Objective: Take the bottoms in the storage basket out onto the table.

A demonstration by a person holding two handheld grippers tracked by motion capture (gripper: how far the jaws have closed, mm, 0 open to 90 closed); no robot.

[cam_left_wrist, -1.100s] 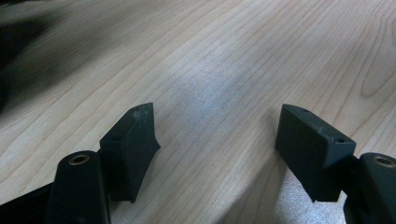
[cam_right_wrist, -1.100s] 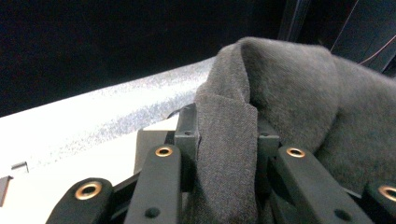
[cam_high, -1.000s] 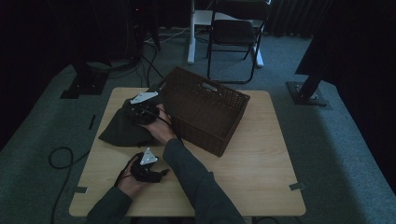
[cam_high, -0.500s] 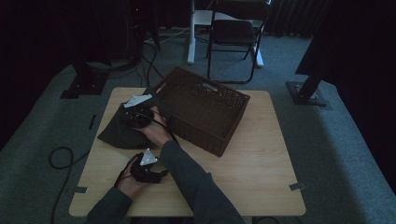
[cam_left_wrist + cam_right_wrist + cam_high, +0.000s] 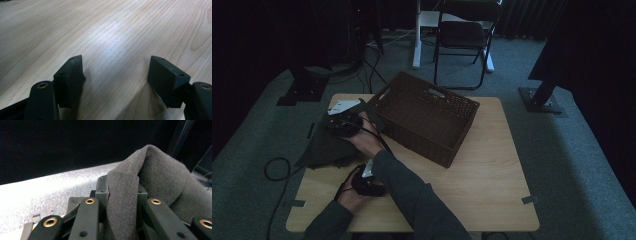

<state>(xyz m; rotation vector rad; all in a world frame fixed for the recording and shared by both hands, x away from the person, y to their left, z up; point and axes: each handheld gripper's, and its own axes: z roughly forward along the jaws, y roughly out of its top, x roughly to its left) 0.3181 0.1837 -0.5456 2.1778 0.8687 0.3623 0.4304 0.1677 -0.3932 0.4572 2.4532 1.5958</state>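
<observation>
Cloth (image 5: 324, 147), dark grey, lies near the left edge of the tabletop (image 5: 492, 170), toward the far left corner; part of it hangs over that edge; its long side runs from the far edge toward the near edge, and one end is pulled up into a peak by the right gripper (image 5: 343, 124); in the right gripper view a fold of the cloth (image 5: 125, 202) stands upright between the two black jaws, which are clenched tight on it and have just been closing; the fold points up and bends over to the right at the top; the rest of the cloth is cut off at the right edge of that view. The room is dim, so the cloth's outline is hard to make out from above, and the right hand (image 5: 367, 142) covers part of it. The left gripper (image 5: 367, 184) rests near the near left corner of the tabletop; in its own view its jaws stand wide apart with bare wood between them. A brown woven basket (image 5: 424, 117) sits just beside the cloth, toward the far edge.
</observation>
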